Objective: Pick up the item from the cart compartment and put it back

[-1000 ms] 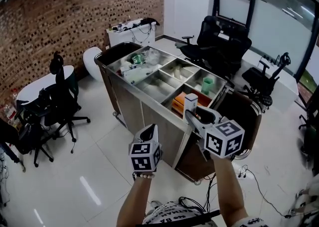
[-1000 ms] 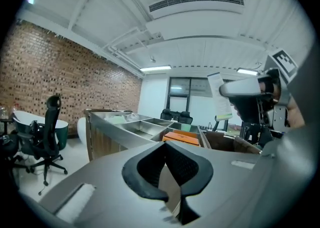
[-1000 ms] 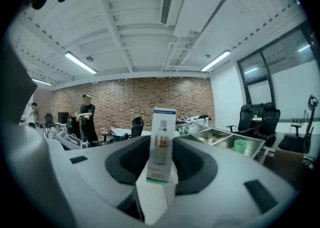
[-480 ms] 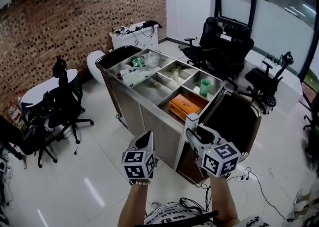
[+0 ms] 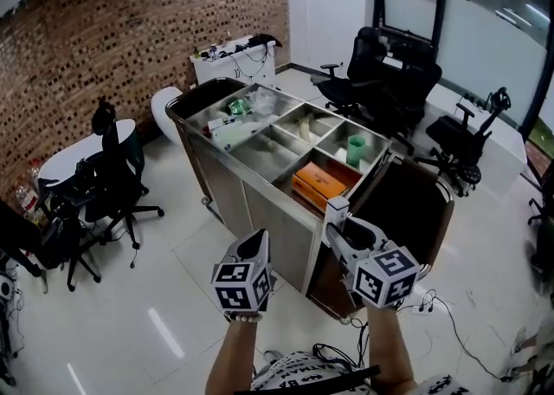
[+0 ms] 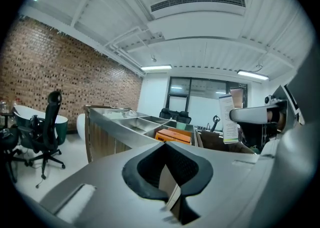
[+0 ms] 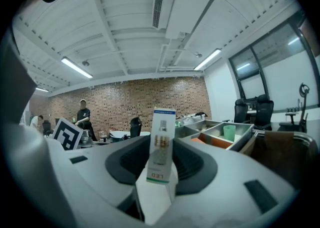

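My right gripper (image 5: 339, 223) is shut on a tall white carton with LED print (image 5: 336, 209), held upright just in front of the steel cart (image 5: 247, 172). In the right gripper view the carton (image 7: 161, 144) stands between the dark pads (image 7: 195, 164). My left gripper (image 5: 257, 242) hangs to its left, shut with nothing in it, its tips (image 6: 172, 194) meeting. Of the cart's compartments, the near one holds an orange box (image 5: 320, 183) and the one beyond it a green cup (image 5: 356, 150). The left gripper view also shows the carton (image 6: 228, 117).
A dark bin (image 5: 407, 203) hangs on the cart's right end. Black office chairs (image 5: 381, 73) stand behind the cart and at the left (image 5: 108, 181) by a round white table (image 5: 65, 151). Cables (image 5: 433, 307) lie on the tiled floor. A person (image 7: 82, 114) stands by the brick wall.
The right gripper has drawn back from above the orange box compartment toward me with the carton. The left gripper has dropped a little. Both have hardly moved in the last half second.
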`<state>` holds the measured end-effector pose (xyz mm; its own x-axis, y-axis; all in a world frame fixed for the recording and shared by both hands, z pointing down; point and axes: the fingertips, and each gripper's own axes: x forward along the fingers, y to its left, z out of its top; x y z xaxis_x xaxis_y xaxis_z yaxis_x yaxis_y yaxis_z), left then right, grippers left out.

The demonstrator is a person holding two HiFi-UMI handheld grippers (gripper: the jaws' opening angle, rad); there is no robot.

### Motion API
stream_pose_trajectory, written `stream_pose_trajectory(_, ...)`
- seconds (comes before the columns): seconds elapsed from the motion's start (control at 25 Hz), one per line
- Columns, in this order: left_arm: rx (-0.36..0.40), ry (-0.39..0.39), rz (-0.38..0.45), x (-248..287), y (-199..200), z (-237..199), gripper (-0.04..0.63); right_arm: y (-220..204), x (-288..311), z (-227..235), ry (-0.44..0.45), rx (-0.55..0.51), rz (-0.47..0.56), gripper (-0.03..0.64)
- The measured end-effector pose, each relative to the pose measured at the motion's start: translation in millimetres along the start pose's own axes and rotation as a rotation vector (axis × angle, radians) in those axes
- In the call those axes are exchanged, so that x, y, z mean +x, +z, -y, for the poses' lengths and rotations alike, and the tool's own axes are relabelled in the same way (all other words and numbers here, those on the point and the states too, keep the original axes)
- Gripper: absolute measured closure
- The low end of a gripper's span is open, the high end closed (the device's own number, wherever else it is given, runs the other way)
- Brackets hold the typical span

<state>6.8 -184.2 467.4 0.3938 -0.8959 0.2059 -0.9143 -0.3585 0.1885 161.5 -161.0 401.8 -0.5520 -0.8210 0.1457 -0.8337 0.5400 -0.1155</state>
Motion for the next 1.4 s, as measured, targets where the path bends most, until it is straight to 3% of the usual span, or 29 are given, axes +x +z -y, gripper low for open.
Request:
stream_pose_trajectory(0.4,-0.017,0.019,-0.013,-7,-8,-11,0.594,-13,8,-11,0.001,-0.002,-0.035,0.460)
stream_pose_trajectory(0.72,0.031,0.005,-0.034,-10,-5,-24,0.594,-15,31,-22,-0.016,0.004,-0.046,0.460)
stream_pose_trajectory(1.04,0.061,-0.044,-0.019,2,12,-30,0.594,22,84,-15,-0.032,-0.078,-0.070,0.460)
stream_pose_trajectory(1.4,0.045,-0.047,-0.003,38,31,-42,0.594,68,167,14,-0.046,-0.161,-0.184,0.460)
